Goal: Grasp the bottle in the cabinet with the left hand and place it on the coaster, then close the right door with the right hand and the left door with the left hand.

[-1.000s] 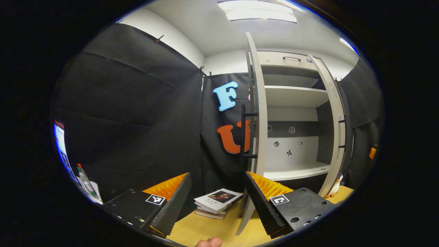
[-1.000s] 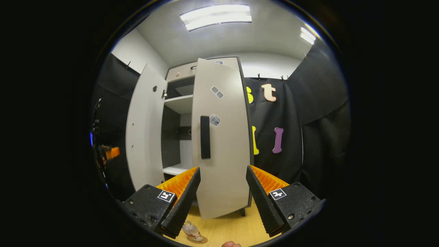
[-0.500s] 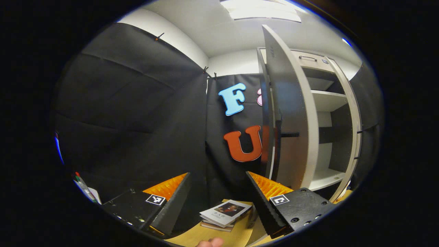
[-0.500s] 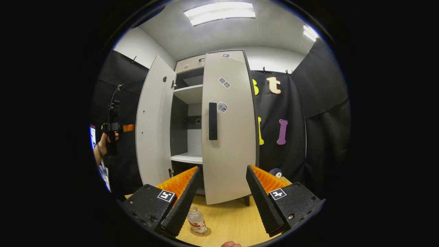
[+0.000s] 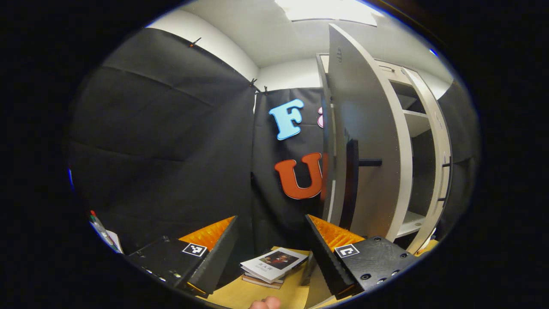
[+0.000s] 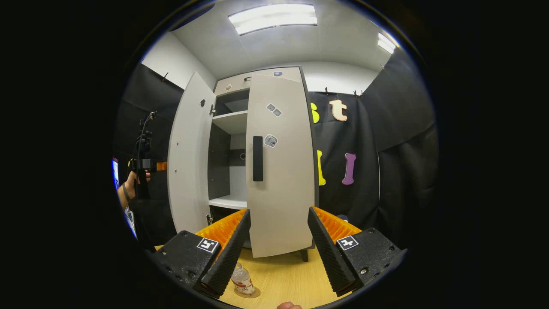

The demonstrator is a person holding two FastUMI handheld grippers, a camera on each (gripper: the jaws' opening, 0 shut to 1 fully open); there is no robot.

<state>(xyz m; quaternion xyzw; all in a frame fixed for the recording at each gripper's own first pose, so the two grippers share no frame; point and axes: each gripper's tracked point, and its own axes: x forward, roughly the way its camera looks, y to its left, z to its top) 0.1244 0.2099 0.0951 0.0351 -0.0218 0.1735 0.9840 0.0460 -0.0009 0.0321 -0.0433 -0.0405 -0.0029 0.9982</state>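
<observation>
Both grippers hang spread and empty. The bottle stands on its coaster. Ahead-right of the left gripper, nearer than the right gripper, the left door stands ajar, handle upright.

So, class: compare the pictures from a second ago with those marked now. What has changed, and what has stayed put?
The right door has swung nearly shut, and the right gripper has drawn back from it. The left gripper has come round behind the left door, facing its handle side. Both grippers stayed open and empty. The bottle stayed on its coaster, and the left door stayed open.
</observation>
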